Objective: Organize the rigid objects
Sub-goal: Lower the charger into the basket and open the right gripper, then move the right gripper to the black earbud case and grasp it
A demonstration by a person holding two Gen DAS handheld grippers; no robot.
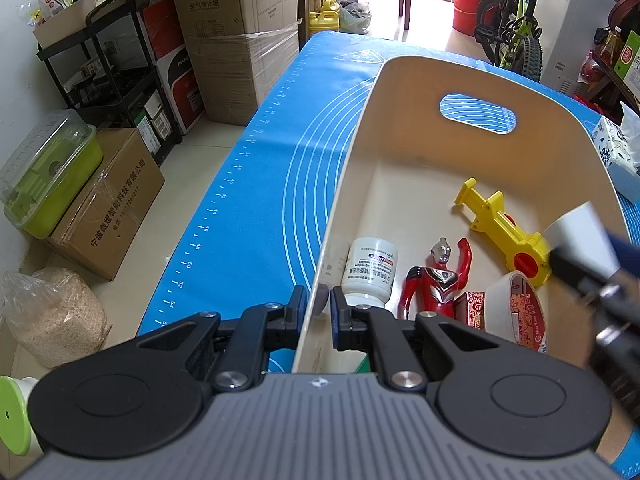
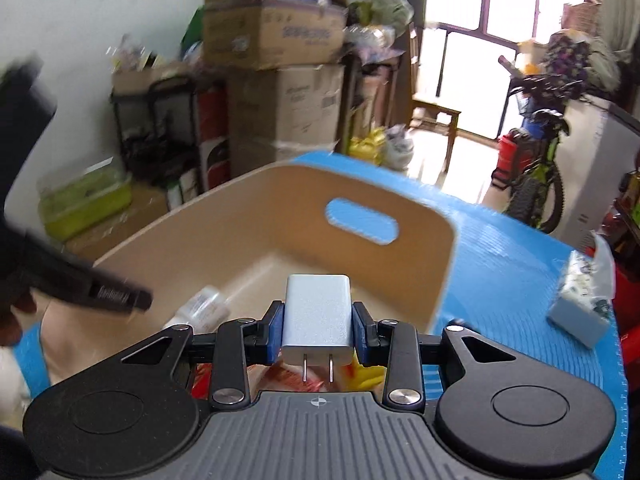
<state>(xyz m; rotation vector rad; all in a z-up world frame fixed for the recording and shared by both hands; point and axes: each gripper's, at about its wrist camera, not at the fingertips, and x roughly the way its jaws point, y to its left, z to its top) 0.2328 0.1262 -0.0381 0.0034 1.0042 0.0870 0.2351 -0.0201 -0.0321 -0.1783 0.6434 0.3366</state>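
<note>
A cream bin (image 1: 360, 128) with a handle slot stands on the blue mat (image 1: 256, 168). Inside lie a white pill bottle (image 1: 370, 272), a red hero figure (image 1: 434, 280), a yellow toy (image 1: 504, 232), a white bowl (image 1: 516, 304) and a red patterned box (image 1: 476, 308). My left gripper (image 1: 318, 304) is shut on the bin's left wall. My right gripper (image 2: 318, 330) is shut on a white plug charger (image 2: 318, 316), prongs toward the camera, above the bin (image 2: 248, 216). The charger (image 1: 580, 236) also shows in the left wrist view, over the bin's right side.
A tissue pack (image 2: 580, 304) lies on the mat right of the bin. Cardboard boxes (image 1: 240, 40), a black shelf (image 1: 112, 80) and a green container (image 1: 48, 176) stand on the floor to the left. A bicycle (image 1: 516, 28) stands at the back.
</note>
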